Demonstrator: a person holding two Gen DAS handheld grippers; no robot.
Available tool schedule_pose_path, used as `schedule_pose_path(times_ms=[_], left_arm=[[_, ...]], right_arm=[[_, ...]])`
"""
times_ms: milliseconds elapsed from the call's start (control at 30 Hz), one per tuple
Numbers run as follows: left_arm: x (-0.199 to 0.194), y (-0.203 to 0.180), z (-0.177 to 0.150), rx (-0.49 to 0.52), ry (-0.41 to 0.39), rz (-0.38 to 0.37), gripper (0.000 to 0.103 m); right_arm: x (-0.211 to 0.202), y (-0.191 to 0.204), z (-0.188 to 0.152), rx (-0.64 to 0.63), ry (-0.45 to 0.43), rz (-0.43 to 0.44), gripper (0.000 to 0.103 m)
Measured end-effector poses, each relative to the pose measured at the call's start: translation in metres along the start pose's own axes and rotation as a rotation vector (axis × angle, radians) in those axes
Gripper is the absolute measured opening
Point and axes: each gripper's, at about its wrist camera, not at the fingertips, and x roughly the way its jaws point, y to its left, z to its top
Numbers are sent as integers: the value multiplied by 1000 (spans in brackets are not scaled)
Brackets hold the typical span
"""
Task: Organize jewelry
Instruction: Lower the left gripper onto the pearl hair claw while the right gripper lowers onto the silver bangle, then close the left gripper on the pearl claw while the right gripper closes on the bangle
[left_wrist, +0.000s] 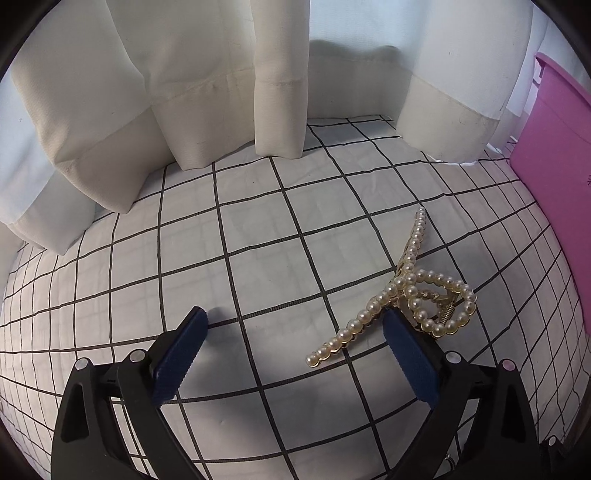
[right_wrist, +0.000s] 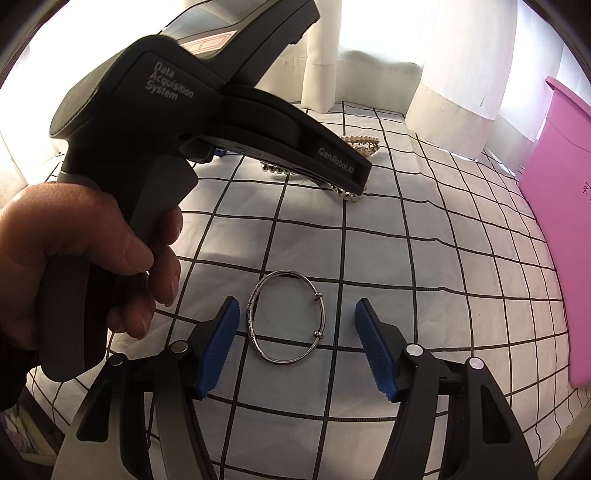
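**Two Jewelry Items, Two Open Grippers: Pre-Grasp Position**

Two pieces of jewelry are in view, one in front of each of my tools, and neither is held.

1. Left side. My left hand-held gripper (left_wrist: 293, 325) points steeply down at the checked cloth (left_wrist: 258, 229). Its jaws stand wide apart with nothing between the pads. One pearl hair claw (left_wrist: 402, 291) lies flat on the cloth; its middle sits just beyond the right pad, and one pearl arm reaches into the gap. No pad presses on it. I judge that the wide opening is kept so the jaws can straddle the claw's broad, looped body.

2. Right side. My right hand-held gripper (right_wrist: 295, 317) also points down. Its jaws are apart, narrower than the left pair. One silver bangle (right_wrist: 286, 317) lies flat between the blue pads, close to the left pad, with clear cloth before the right one. I cannot tell whether the left pad touches it. I judge that this opening brackets the ring for a pinch across its width.

3. Destination. One pink container (right_wrist: 557, 206) stands at the right edge of the cloth, well apart from both pieces. I take it as the likely place for sorted items; its inside is not visible.

4. Count. Hair claw: one. Bangle: one. Container: one. Grippers: two. One hand (right_wrist: 85, 266) is visible on the left tool's handle.
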Motion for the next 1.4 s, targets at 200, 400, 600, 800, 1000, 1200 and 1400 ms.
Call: schedule_pose_path(times_ms=[200,400,600,800,1000,1200,1400], left_arm=[[-10,-4,-7,24,-23,-27,57],[-16,16,-9,-61,-27,-103,18],[-28,16,-11,-53,-55,-108,11],[-42,21,-11,-76,-93,-151,8],[-58,31,-14,-95,-119,-164,7],[-72,33,-13,-102,-147,-172,7],[-85,32,-10,-108,-172,-188,6]], right_arm=[[-5,10,-2,-10,8,8,41],[-7,10,-2,-3,11,20,41],[-7,5,-1,-1,7,30,41],[-11,-2,0,11,-9,34,41],[-17,-12,2,25,-26,30,41],[-25,-19,2,41,-38,21,41],[-34,-24,3,52,-54,14,41]])
